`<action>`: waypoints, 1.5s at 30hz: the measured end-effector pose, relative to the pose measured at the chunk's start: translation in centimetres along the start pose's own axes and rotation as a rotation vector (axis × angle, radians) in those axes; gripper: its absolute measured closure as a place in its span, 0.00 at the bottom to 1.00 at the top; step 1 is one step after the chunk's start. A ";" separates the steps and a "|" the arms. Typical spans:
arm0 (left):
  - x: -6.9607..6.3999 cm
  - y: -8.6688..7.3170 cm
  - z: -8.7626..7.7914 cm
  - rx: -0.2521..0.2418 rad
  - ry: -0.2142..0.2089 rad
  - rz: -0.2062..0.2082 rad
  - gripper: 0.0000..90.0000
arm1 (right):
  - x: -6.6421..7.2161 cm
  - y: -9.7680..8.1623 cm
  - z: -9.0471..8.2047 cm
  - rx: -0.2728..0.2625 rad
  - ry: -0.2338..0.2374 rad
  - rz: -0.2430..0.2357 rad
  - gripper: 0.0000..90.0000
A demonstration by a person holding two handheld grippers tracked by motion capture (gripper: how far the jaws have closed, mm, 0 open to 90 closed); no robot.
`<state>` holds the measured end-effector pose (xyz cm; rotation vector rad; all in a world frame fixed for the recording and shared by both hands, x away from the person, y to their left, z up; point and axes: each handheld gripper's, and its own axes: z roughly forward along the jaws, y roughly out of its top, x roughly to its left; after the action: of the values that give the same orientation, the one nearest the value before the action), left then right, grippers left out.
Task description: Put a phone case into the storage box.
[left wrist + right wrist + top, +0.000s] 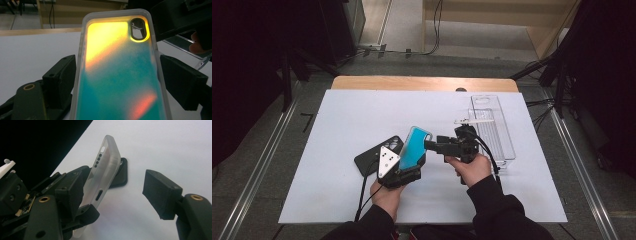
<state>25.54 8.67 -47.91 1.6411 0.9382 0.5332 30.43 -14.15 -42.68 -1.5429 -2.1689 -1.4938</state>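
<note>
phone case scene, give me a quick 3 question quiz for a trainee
1. True or false: the teal phone case lies flat on the white table.
2. Which gripper has the case between its jaws? A) left gripper B) right gripper C) neither
3. What lies on the table just left of the raised case, in the high view?

Key:
1. False: it is held up, tilted, off the table.
2. A: in the left gripper view the case stands between the jaws; the right gripper's jaws stand apart beside its edge.
3. A black phone case, lying flat.
</note>
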 end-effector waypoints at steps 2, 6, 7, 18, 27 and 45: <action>-0.1 0.0 0.0 -0.001 -0.002 -0.004 0.19 | 0.0 0.1 0.3 0.008 0.005 0.011 0.36; -0.4 -0.1 -0.1 -0.001 -0.005 -0.005 0.19 | 0.0 0.3 0.7 0.023 0.013 0.041 0.39; -0.5 -0.1 -0.1 0.000 -0.006 -0.004 0.19 | 0.0 0.3 0.8 0.023 0.019 0.047 0.40; -0.7 -0.2 -0.1 0.005 -0.009 -0.026 0.19 | -0.2 0.6 1.6 0.029 0.023 0.118 0.59; -0.9 -0.3 -0.1 0.004 -0.018 -0.032 0.19 | 0.1 0.8 1.3 0.011 0.033 0.124 0.82; -1.0 0.3 -0.1 0.027 -0.049 -0.037 0.18 | 1.0 1.1 0.7 0.009 0.045 0.091 0.86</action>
<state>24.98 7.93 -47.51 1.6505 0.9411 0.4553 31.11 -12.95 -41.80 -1.5668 -2.0491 -1.4745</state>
